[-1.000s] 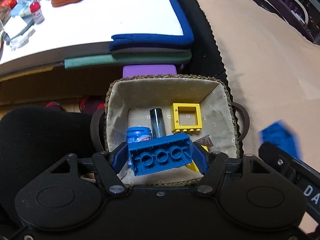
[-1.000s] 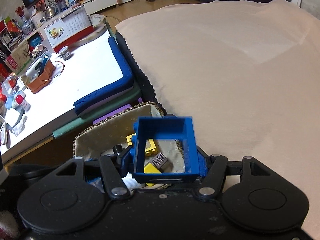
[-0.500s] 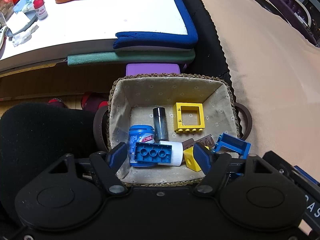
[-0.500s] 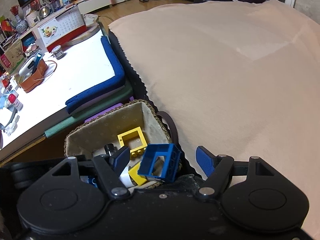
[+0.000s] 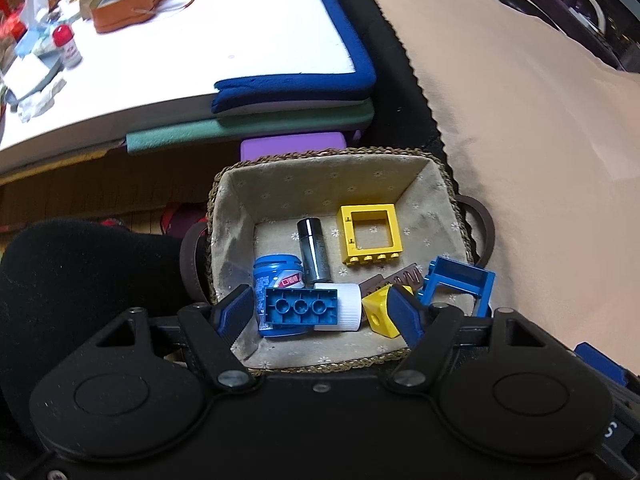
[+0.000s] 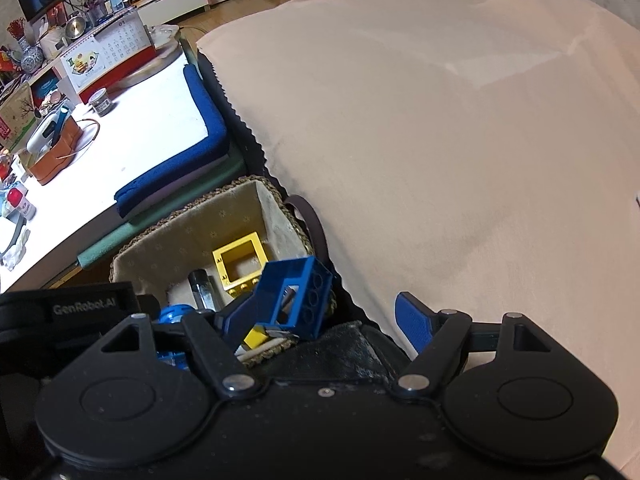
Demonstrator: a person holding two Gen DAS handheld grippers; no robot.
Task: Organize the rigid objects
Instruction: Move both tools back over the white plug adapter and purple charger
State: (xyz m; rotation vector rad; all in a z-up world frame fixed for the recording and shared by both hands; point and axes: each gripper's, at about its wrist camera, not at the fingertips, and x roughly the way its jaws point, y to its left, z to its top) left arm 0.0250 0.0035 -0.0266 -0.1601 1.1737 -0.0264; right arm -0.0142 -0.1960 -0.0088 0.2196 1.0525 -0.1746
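A woven, cloth-lined basket (image 5: 324, 160) holds a yellow frame brick (image 5: 370, 234), a dark cylinder (image 5: 314, 254), a blue tub (image 5: 276, 276), a blue brick (image 5: 296, 312), a white cap (image 5: 340, 306), a yellow block (image 5: 382, 312), a brown piece (image 5: 396, 278) and a blue frame brick (image 5: 458, 286) leaning at the right side. My left gripper (image 5: 320, 314) is open above the basket's near edge. My right gripper (image 6: 332, 316) is open beside the basket (image 6: 192, 224); the blue frame brick (image 6: 296, 296) rests free against the basket's right wall.
A beige cloth surface (image 6: 440, 140) spreads to the right. A white table with folded blue and green mats (image 5: 292, 92) lies behind the basket, with a purple box (image 5: 292, 146), an orange case (image 5: 128, 8) and small bottles. A black cushion (image 5: 80, 272) is at the left.
Both grippers opened. The left let the blue brick fall into the basket; the right let the blue frame brick drop onto the basket's right side. Both pulled back slightly.
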